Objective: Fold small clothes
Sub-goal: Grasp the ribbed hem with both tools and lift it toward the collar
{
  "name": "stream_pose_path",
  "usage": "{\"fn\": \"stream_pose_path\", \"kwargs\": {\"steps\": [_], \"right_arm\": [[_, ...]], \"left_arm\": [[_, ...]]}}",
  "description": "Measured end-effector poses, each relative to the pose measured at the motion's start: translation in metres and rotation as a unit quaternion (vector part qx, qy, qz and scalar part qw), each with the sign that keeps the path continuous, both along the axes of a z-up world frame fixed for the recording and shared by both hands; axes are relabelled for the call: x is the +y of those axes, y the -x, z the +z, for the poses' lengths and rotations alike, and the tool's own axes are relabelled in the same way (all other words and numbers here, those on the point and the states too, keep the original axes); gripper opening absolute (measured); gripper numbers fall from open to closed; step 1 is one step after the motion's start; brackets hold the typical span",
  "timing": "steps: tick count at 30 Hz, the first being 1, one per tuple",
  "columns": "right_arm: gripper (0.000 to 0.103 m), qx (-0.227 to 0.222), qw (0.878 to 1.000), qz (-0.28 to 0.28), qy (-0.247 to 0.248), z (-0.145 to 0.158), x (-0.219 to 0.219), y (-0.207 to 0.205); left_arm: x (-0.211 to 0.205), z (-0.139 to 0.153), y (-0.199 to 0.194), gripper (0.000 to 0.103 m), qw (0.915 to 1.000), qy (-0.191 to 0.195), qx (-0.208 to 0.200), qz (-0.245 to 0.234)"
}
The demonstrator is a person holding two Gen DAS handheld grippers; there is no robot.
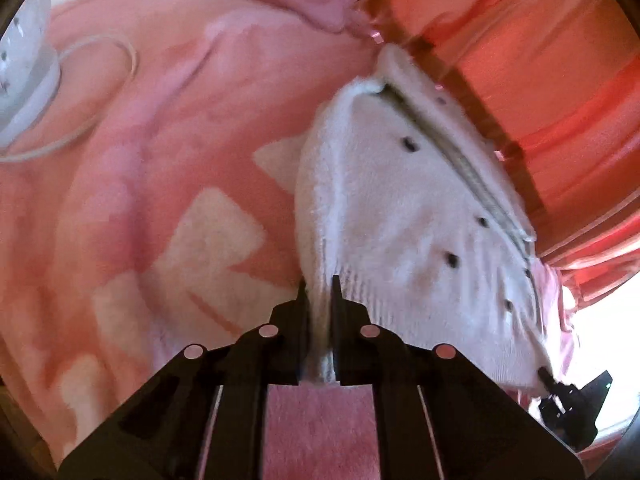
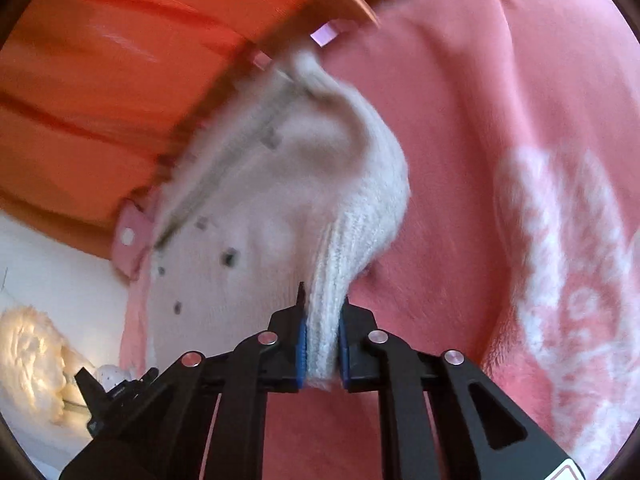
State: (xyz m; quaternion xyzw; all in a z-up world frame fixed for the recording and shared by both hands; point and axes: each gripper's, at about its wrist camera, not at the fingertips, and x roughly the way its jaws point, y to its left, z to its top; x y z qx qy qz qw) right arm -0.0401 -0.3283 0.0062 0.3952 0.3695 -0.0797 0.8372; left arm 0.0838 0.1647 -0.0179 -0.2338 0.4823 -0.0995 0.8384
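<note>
A small white fluffy garment (image 1: 400, 216) with dark spots and a zip is held up over a pink blanket (image 1: 140, 160). My left gripper (image 1: 319, 292) is shut on its ribbed hem at one corner. My right gripper (image 2: 323, 300) is shut on the ribbed hem at the other corner; the garment (image 2: 272, 208) hangs stretched between them. The right gripper's tip shows in the left wrist view (image 1: 560, 392), and the left gripper shows in the right wrist view (image 2: 116, 388).
The pink blanket (image 2: 500, 160) with white patterns covers the surface. An orange-red striped surface (image 1: 540, 60) lies beyond the garment. A white device with a cable (image 1: 28, 80) sits at the left. A cream fluffy thing (image 2: 32, 360) lies at lower left.
</note>
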Motion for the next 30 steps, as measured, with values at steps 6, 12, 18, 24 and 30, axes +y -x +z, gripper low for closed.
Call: {"fn": "stream_pose_path", "kwargs": {"steps": [6,12,18,24,30], "right_arm": [[0.008,-0.021,0.998,0.035,0.045,0.033,0.029,0.061],[0.008,0.012,0.997,0.045,0.058,0.034,0.036,0.143],[0.008,0.032,0.995,0.069,0.061,0.054,0.048,0.215],[0.008,-0.098,0.990,0.046,0.085,0.126,0.017,0.188],[0.008,-0.180,0.982,-0.019,0.057,0.121,-0.062,0.043]], "left_arm": [[-0.001,0.048,0.047,0.006,0.9975,-0.015,-0.042,-0.054],[0.014,0.051,0.119,0.005,0.9946,-0.024,-0.022,-0.098],[0.032,0.055,0.202,0.005,0.9940,-0.002,0.012,-0.109],[0.026,0.133,0.170,0.005,0.9894,0.017,-0.096,-0.108],[-0.016,0.161,0.028,0.006,0.9763,0.011,-0.200,-0.082]]}}
